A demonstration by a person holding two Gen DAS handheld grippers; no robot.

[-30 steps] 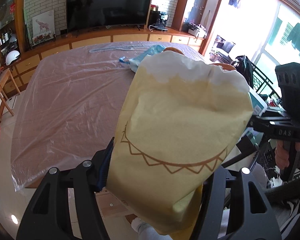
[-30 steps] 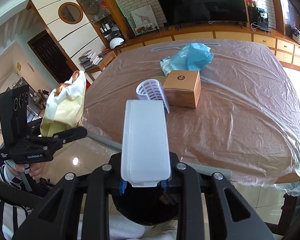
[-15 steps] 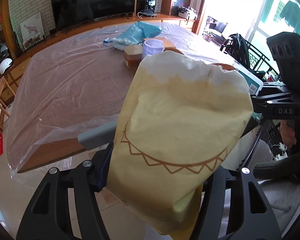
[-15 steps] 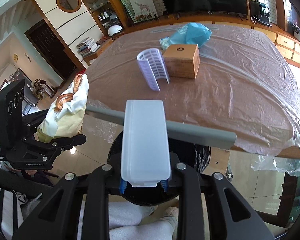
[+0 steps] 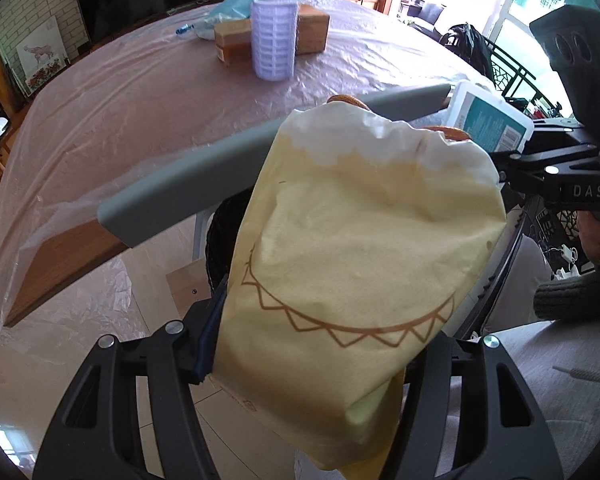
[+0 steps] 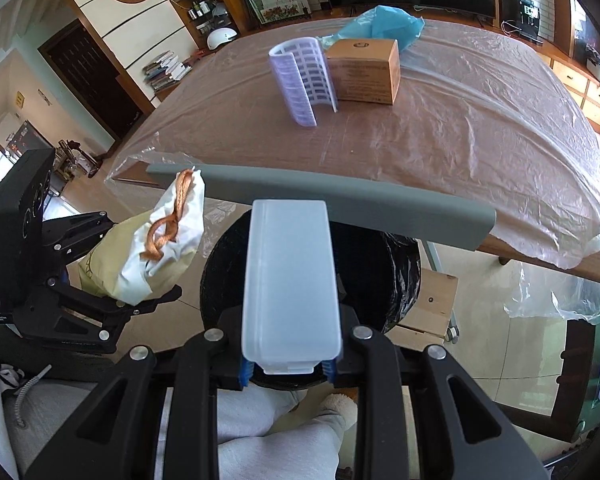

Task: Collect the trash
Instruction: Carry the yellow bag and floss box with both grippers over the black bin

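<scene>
My left gripper point(image 5: 320, 344) is shut on a yellow paper bag point(image 5: 360, 248) with brown rope handles, which fills most of the left wrist view. The right wrist view shows the same bag point(image 6: 168, 248) hanging left of a black-lined trash bin point(image 6: 380, 264). My right gripper point(image 6: 288, 368) is shut on a white translucent plastic box point(image 6: 290, 280), held right over the bin's mouth. That box point(image 5: 488, 124) shows a teal label in the left wrist view. Part of the bin point(image 5: 224, 240) peeks out behind the bag, under the table edge.
A table under a plastic sheet point(image 6: 460, 112) has a grey foam guard point(image 6: 340, 196) along its near edge. On it stand a lilac perforated plastic piece point(image 6: 304, 80), a cardboard box point(image 6: 368, 70) and a blue plastic bag point(image 6: 384, 26). A person's legs point(image 6: 280, 440) are below the bin.
Both grippers have sunk and tipped downward, bringing the table edge closer. The black bin has come fully into the right wrist view under the white box. Both grips are unchanged.
</scene>
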